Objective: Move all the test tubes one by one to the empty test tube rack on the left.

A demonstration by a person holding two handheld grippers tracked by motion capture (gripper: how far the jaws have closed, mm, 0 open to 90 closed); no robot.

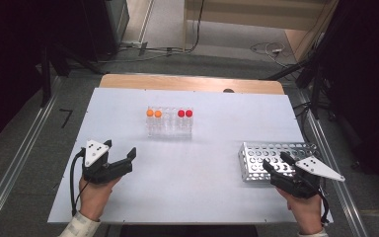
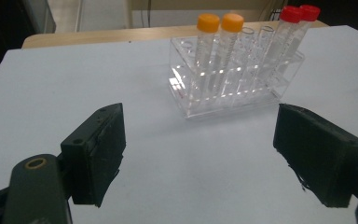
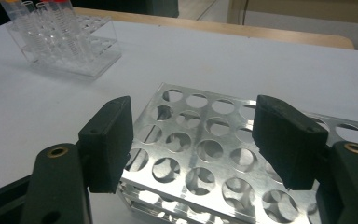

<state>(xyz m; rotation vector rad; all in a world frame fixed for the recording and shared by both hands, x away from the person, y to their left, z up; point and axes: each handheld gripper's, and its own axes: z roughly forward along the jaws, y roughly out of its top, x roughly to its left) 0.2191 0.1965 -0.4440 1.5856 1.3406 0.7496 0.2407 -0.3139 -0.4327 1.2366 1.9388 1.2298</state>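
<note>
Near the far edge of the counter (image 1: 128,197), a clear rack (image 1: 170,127) with orange- and red-capped tubes is seen. The left gripper (image 1: 120,149) is held wide-fingered, nothing between. The right gripper (image 1: 276,162), equally wide and unladen, is held over the metal rack (image 1: 256,153) near the right edge.

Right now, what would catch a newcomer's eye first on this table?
The clear rack at the table's middle back stands out, its two orange-capped tubes on the left and two red-capped tubes on the right. Next comes the shiny metal rack of round holes at the near right, just ahead of the open right gripper.
</note>
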